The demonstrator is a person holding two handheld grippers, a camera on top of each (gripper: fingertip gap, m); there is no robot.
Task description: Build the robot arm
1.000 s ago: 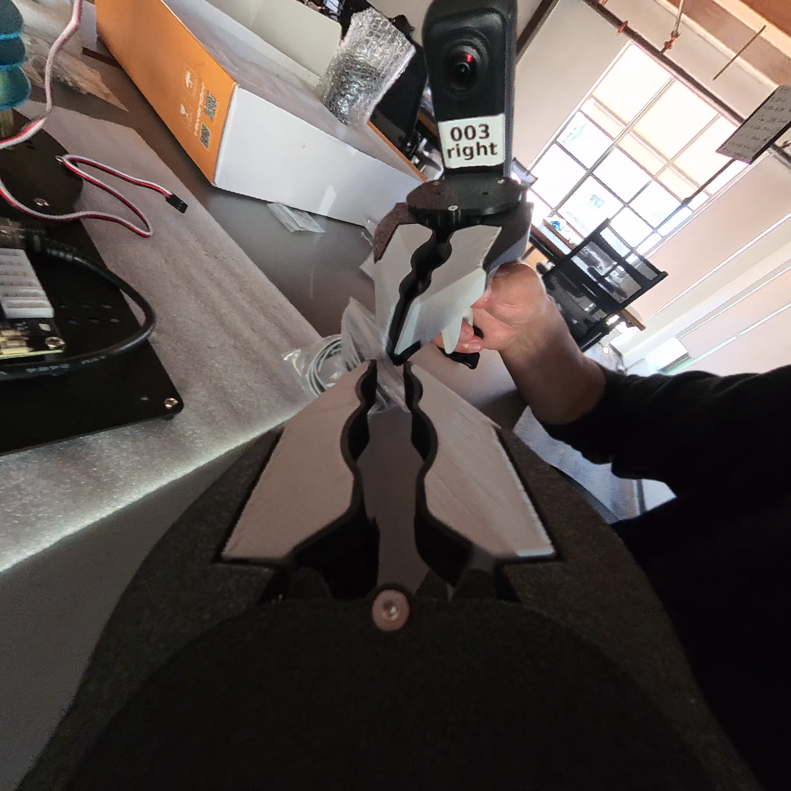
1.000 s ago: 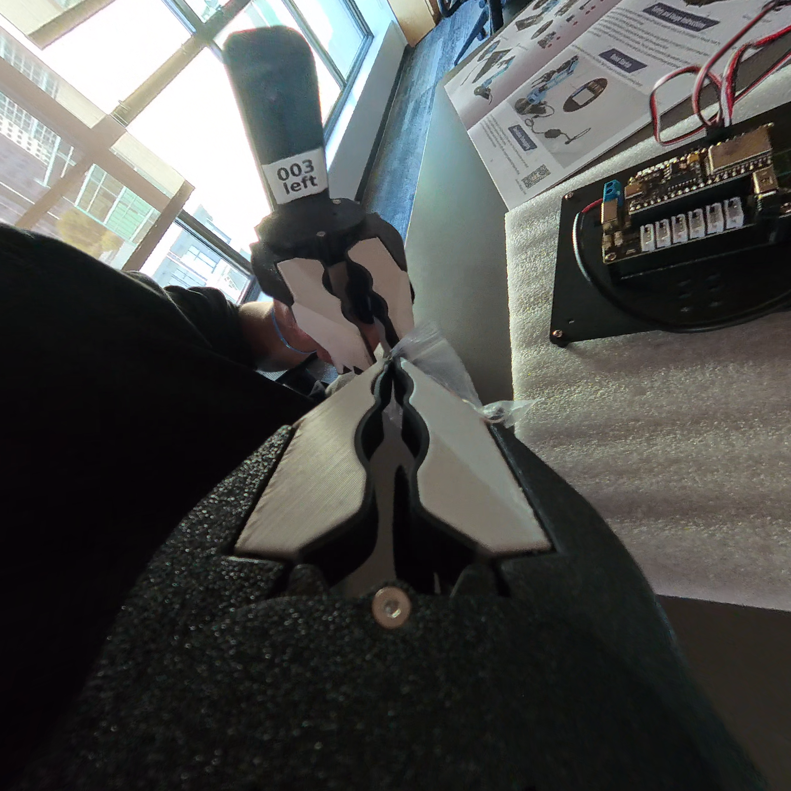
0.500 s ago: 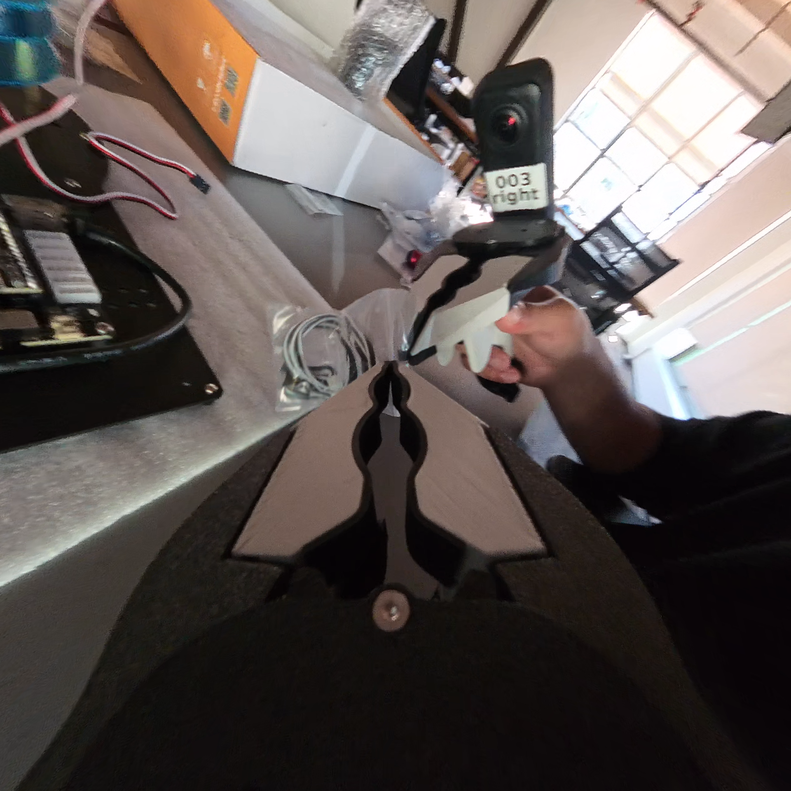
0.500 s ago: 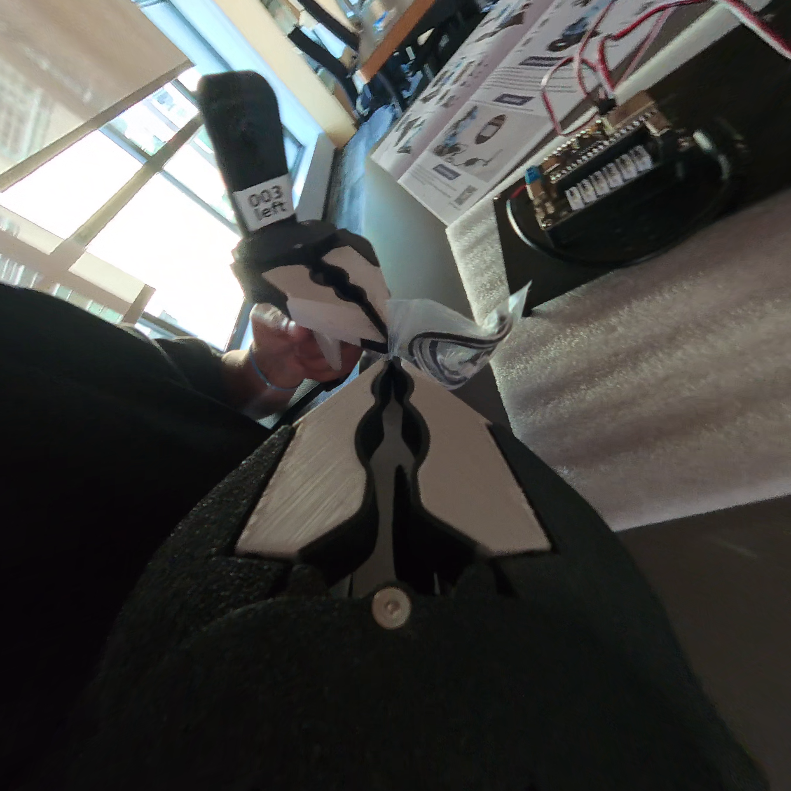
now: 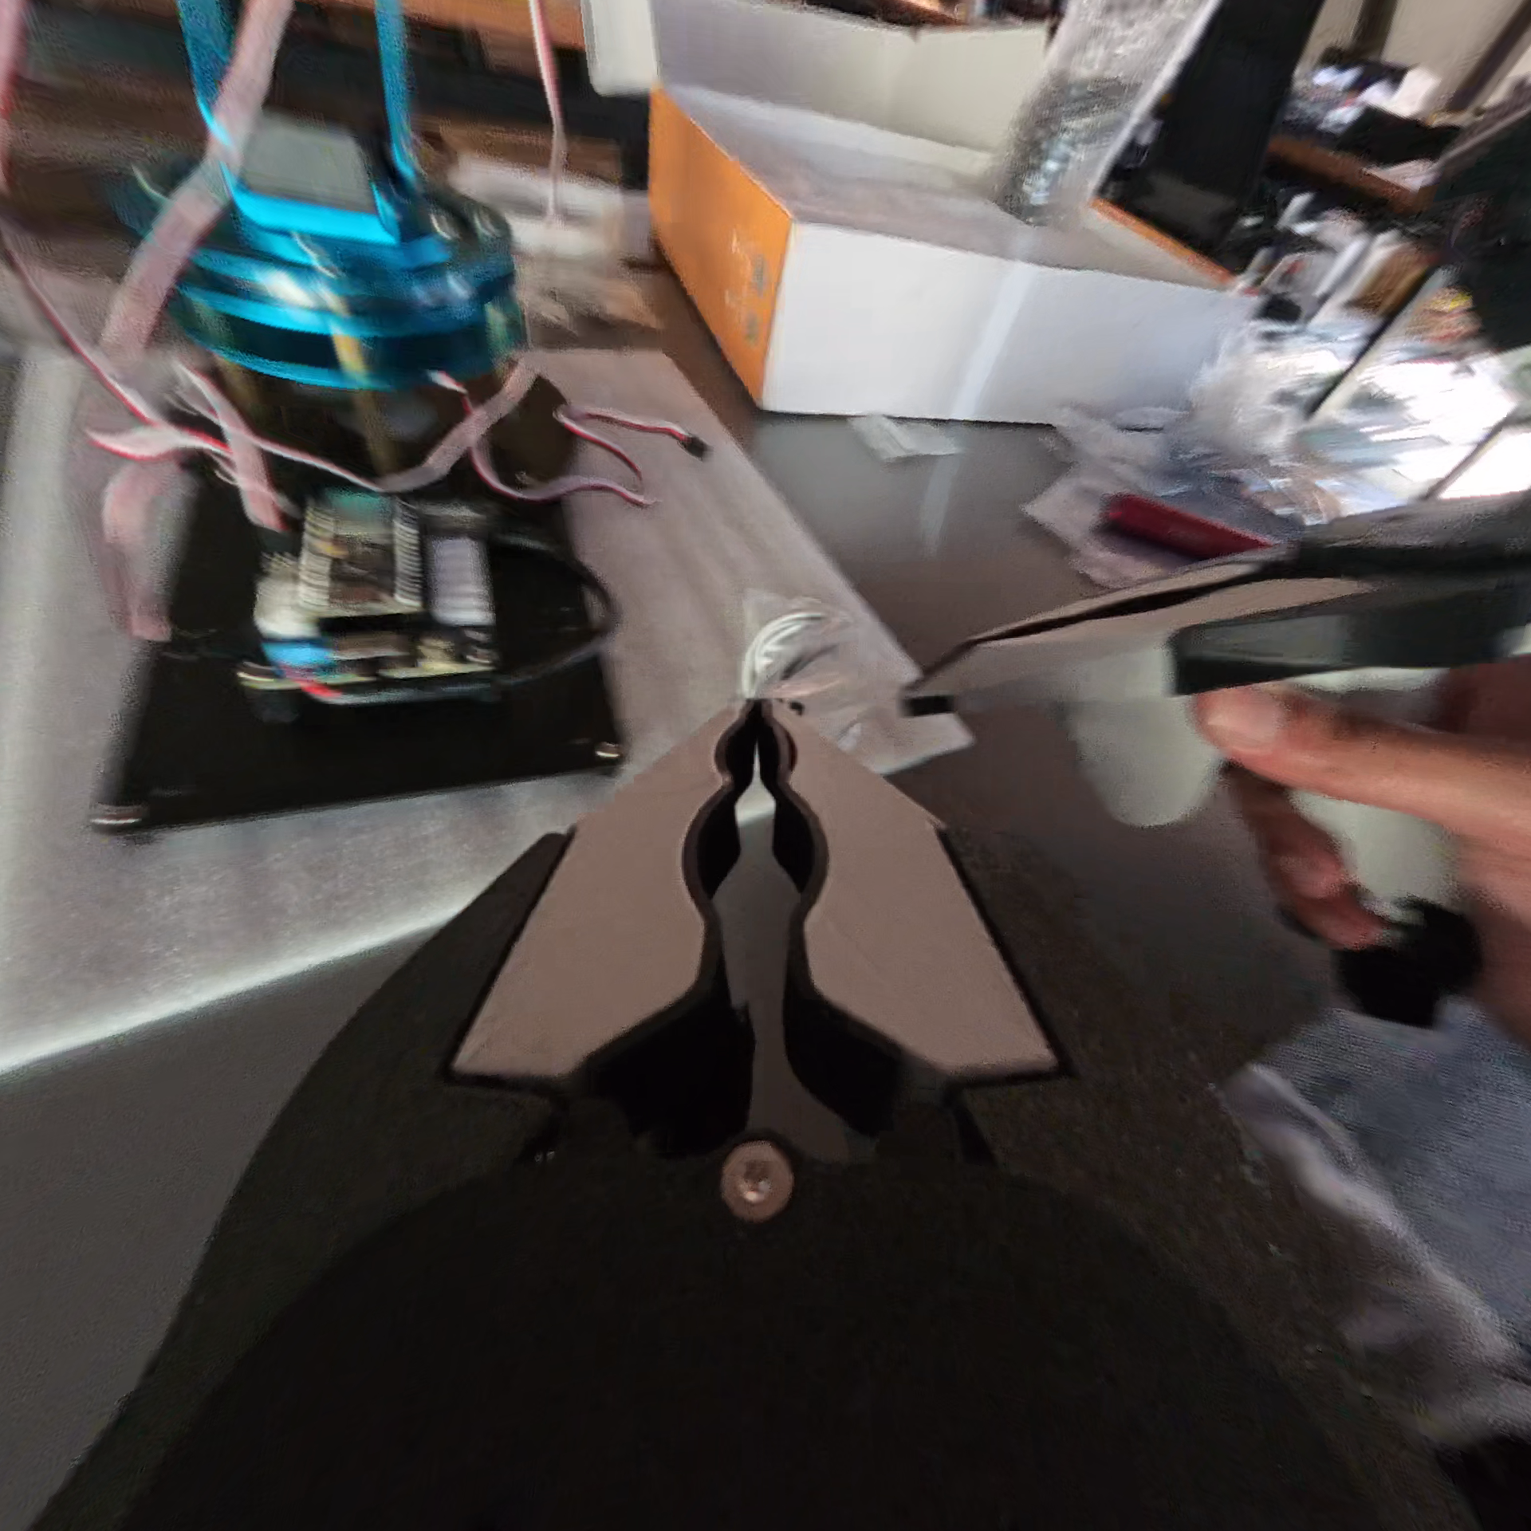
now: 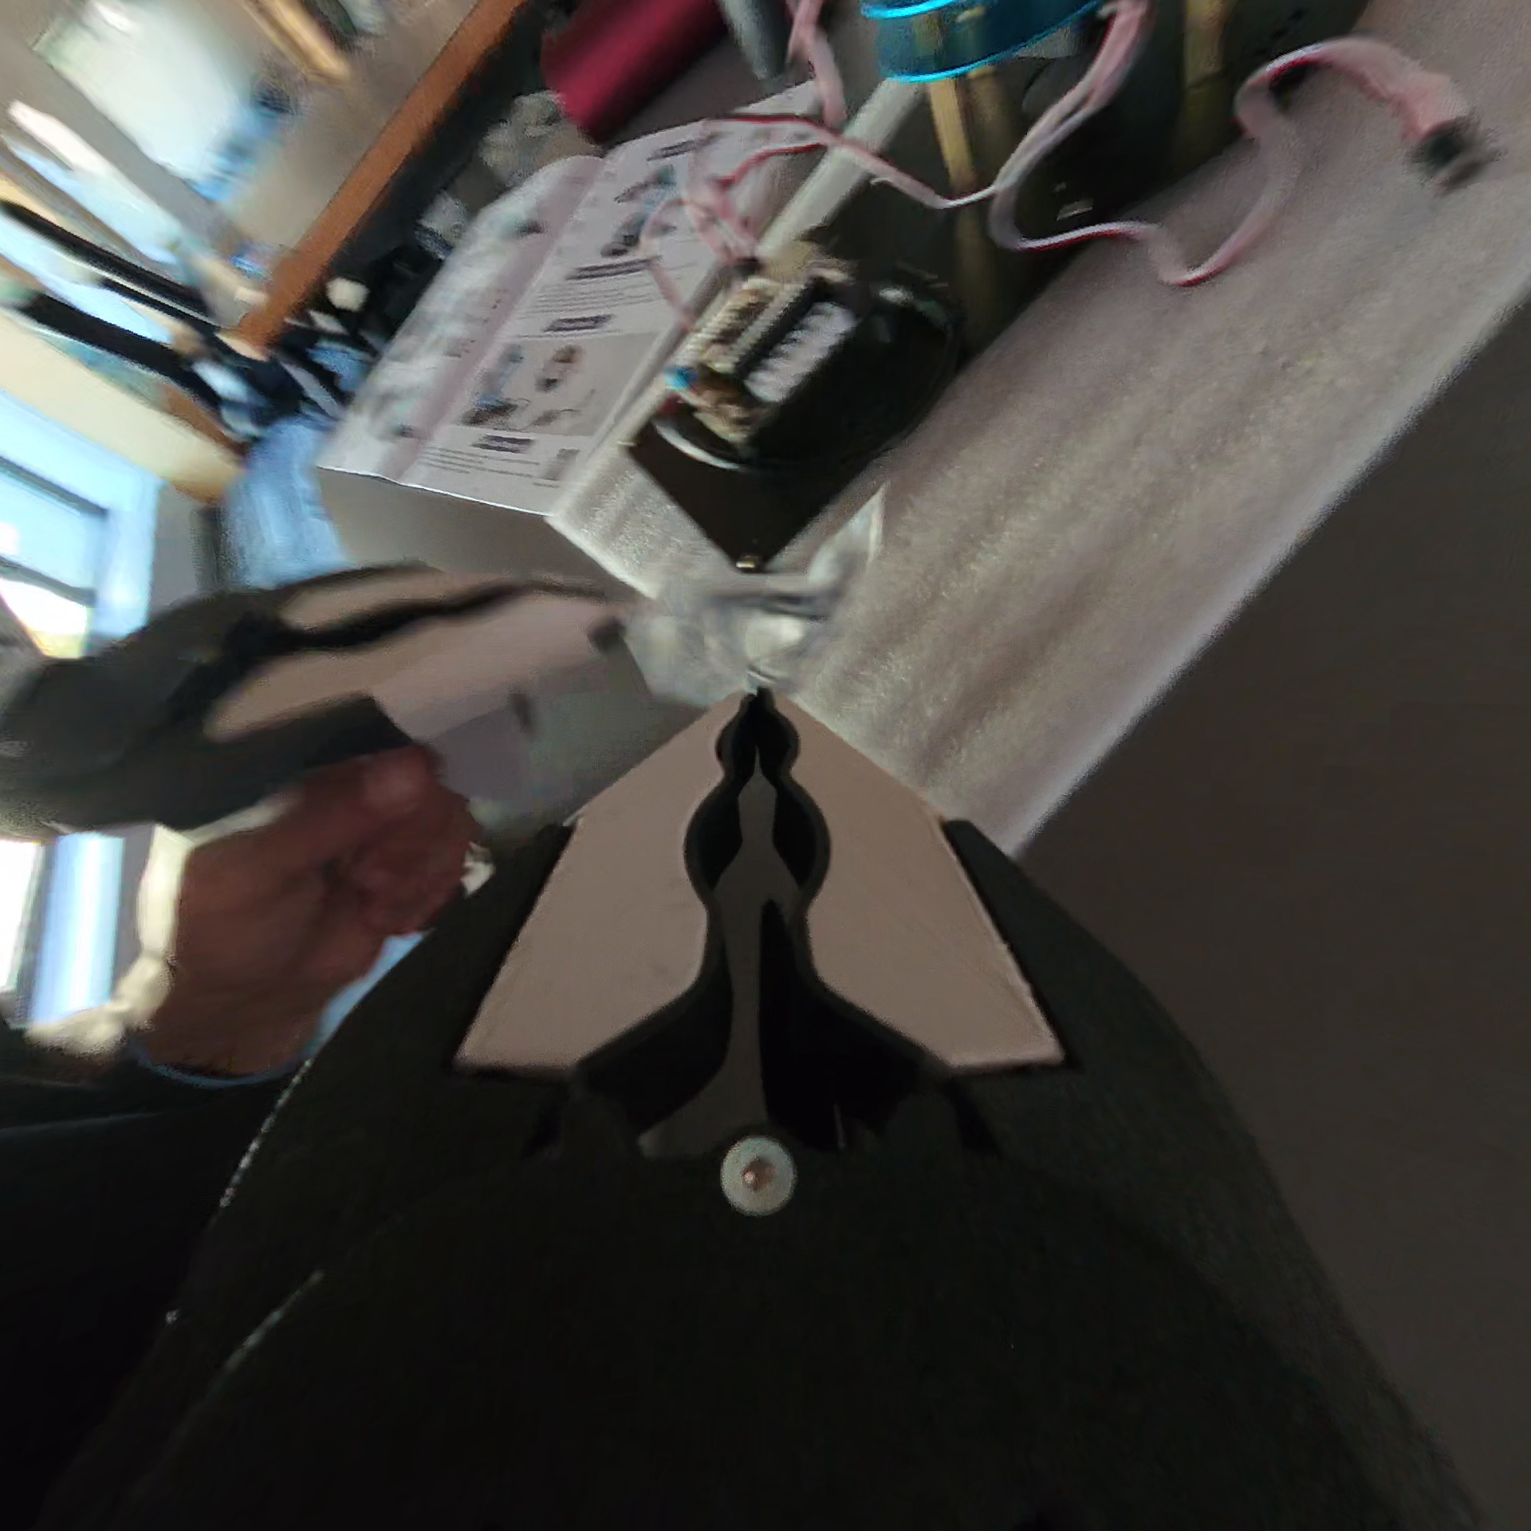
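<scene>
- The left gripper [image 5: 755, 711] has its jaws pinched together at the tips on one edge of a clear plastic bag [image 5: 795, 654], which holds a coil of pale cable.
- The right gripper [image 6: 758, 704] is likewise closed at the tips on the same bag [image 6: 746, 613]. Gripped at two edges, the bag hangs between the tools, just above the near edge of the foam sheet [image 5: 248, 895], rather than resting flat.
- Each tool is held by a hand: the one on the right gripper [image 5: 1367, 787] shows at the right of the left view, the one on the left gripper [image 6: 306, 903] at the left of the right view.
- Farther left on the foam sits a black base plate [image 5: 356, 746] carrying a circuit board [image 5: 381, 572]. Behind it stand blue stacked discs [image 5: 331, 273] with red-and-white wires [image 5: 596, 464].
- An orange-and-white box [image 5: 911, 331] lies far right. A printed leaflet [image 6: 530, 389] lies beyond the plate.
- Motion blur smears both views. The bag's outline, its opening and the exact pinch points are hard to make out, and the right gripper's body is cut off at the frame edge.
</scene>
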